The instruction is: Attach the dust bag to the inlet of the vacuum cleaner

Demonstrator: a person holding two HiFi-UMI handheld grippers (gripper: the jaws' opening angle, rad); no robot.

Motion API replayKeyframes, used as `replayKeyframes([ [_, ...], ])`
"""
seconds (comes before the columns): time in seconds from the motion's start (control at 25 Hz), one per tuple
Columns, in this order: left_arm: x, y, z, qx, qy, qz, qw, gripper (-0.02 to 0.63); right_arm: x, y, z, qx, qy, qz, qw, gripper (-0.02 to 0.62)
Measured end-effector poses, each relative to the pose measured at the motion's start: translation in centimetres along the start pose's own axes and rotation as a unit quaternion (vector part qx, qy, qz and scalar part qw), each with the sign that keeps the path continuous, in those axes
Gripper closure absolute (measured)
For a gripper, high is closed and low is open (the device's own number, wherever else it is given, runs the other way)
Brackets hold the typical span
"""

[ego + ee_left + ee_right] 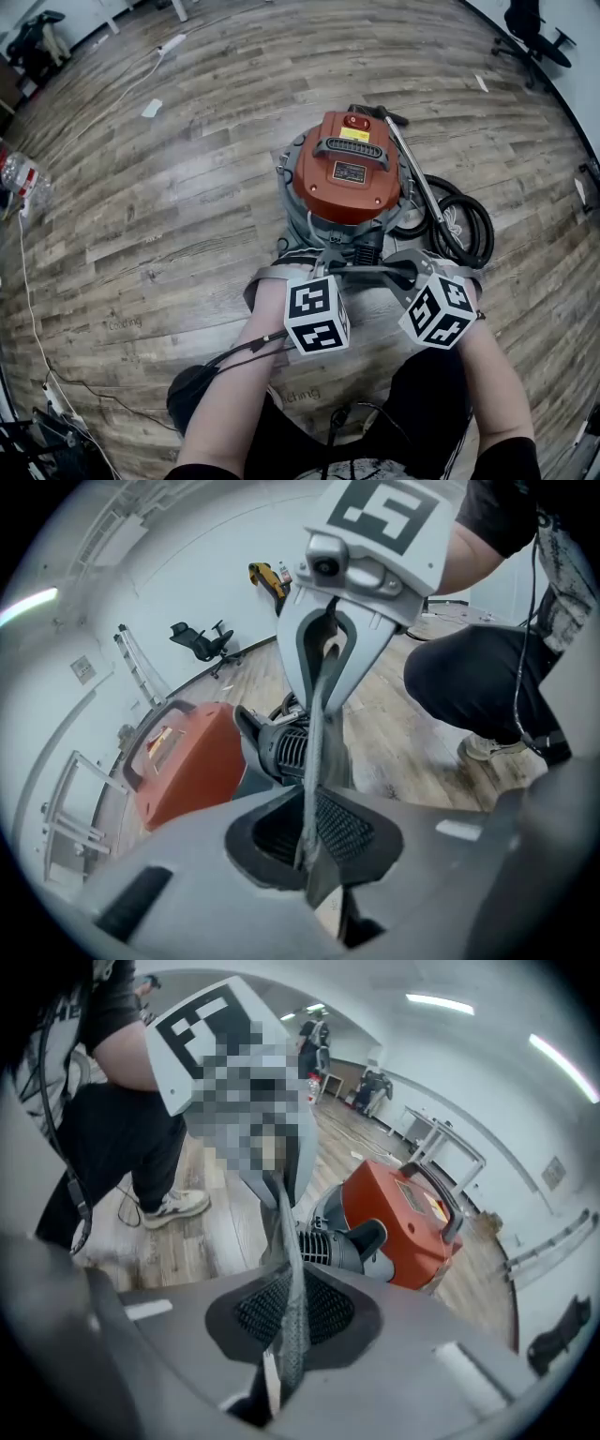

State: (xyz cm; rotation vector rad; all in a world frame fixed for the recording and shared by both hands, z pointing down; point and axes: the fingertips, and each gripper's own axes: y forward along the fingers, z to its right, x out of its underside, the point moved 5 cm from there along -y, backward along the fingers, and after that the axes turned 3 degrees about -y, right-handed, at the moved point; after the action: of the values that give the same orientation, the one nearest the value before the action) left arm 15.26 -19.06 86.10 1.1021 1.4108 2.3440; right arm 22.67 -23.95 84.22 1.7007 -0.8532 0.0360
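Grey dust bag (265, 281) stretches between left tongs (314, 817) and right tongs (291, 1312), both clamped on it.

Orange vacuum cleaner (347, 169) on wood floor (169, 206), black hose (476, 225) coiled at its right; left gripper (324, 270) and right gripper (412, 274) (marker cubes uppermost) side by side at the grey dust bag (267, 279) before it.

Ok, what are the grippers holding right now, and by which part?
The dust bag, by its thin grey edge: left gripper jaws clamp one end, right gripper jaws the other.
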Motion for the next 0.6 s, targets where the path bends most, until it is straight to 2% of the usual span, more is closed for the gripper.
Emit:
replayKeyframes([
  [0.12, -0.9, -0.5, -0.3, -0.014, 0.016, 0.012, 0.9997, 0.574, 1.2, 0.4, 0.4, -0.007, 0.057, 0.025, 0.998, 0.566],
  [0.32, -2.0, -0.5, -0.4, -0.029, 0.036, 0.014, 0.9988, 0.569, 2.4, 0.8, 0.1, 0.005, 0.114, 0.04, 0.993, 0.563],
  [0.4, -2.5, -0.5, -0.7, -0.034, 0.039, 0.018, 0.9985, 0.568, 2.6, 0.8, 0.0, 0.011, 0.118, 0.03, 0.993, 0.561],
  [0.6, -2.6, -0.2, -1.1, -0.037, 0.028, 0.013, 0.9989, 0.561, 1.9, 0.2, 0.2, 0.025, 0.065, 0.003, 0.998, 0.558],
])
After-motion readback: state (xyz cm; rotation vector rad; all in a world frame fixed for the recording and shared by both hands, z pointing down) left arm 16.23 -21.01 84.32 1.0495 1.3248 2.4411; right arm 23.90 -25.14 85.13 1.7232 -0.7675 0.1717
